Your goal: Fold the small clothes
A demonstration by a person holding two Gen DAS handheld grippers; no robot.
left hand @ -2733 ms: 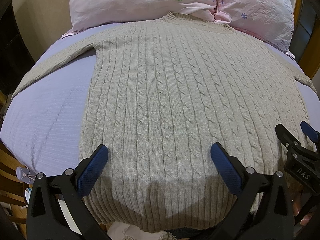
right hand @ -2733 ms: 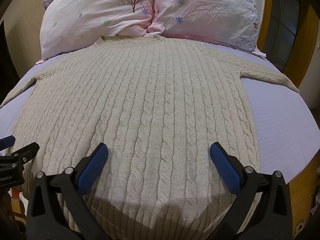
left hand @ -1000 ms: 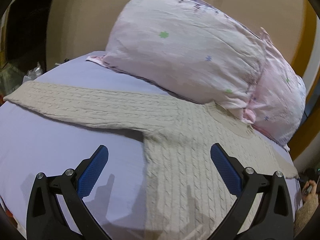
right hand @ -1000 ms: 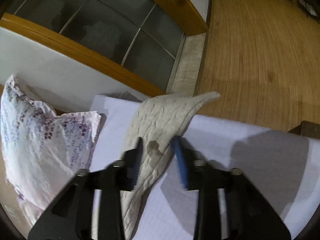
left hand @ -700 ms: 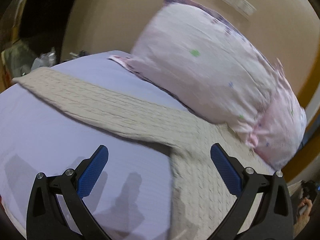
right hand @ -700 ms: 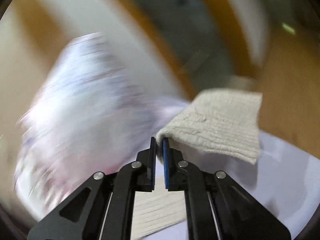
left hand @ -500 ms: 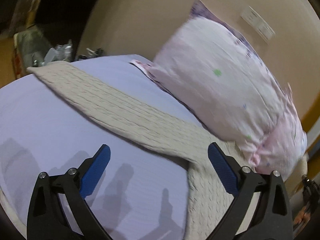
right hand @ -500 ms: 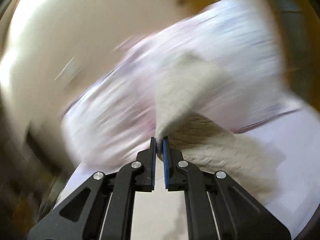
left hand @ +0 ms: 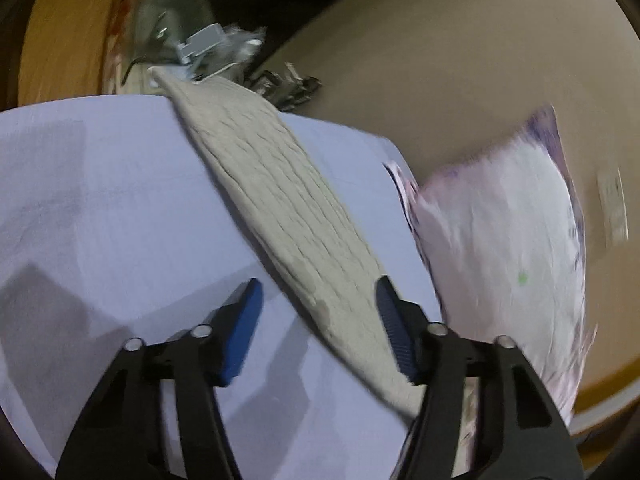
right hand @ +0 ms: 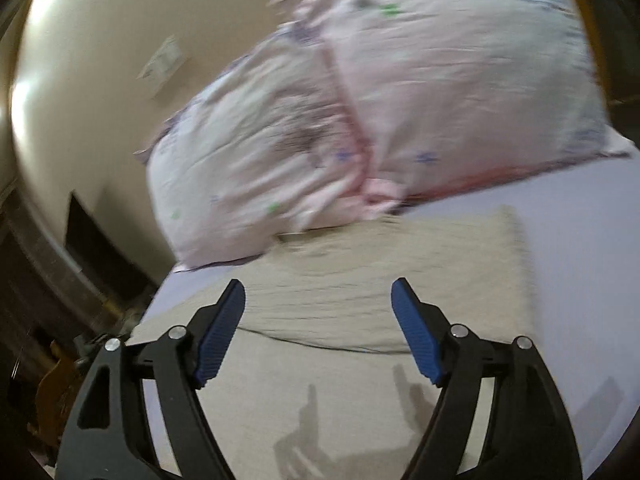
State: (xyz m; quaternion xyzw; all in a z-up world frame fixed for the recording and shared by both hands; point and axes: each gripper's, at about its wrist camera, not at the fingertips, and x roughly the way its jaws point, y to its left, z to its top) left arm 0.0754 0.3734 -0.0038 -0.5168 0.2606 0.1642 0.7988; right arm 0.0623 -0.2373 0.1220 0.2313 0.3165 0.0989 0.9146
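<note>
A beige cable-knit sweater lies on a lavender bed sheet (left hand: 100,208). In the left wrist view its left sleeve (left hand: 272,200) runs from the bed's far edge down between my fingers. My left gripper (left hand: 318,328) is open around the sleeve, fingers on either side, not clamped. In the right wrist view the right sleeve (right hand: 384,280) lies folded across the sweater body (right hand: 340,392). My right gripper (right hand: 318,332) is open and empty just above it.
Two pink floral pillows (right hand: 360,100) lie at the head of the bed, also in the left wrist view (left hand: 500,240). Clutter (left hand: 208,44) sits beyond the bed's left edge. A beige wall (left hand: 440,60) stands behind. Dark furniture (right hand: 100,248) is at the left.
My right gripper carried the right sleeve across onto the sweater body and opened, letting it go. My left gripper moved out along the left sleeve and narrowed around it.
</note>
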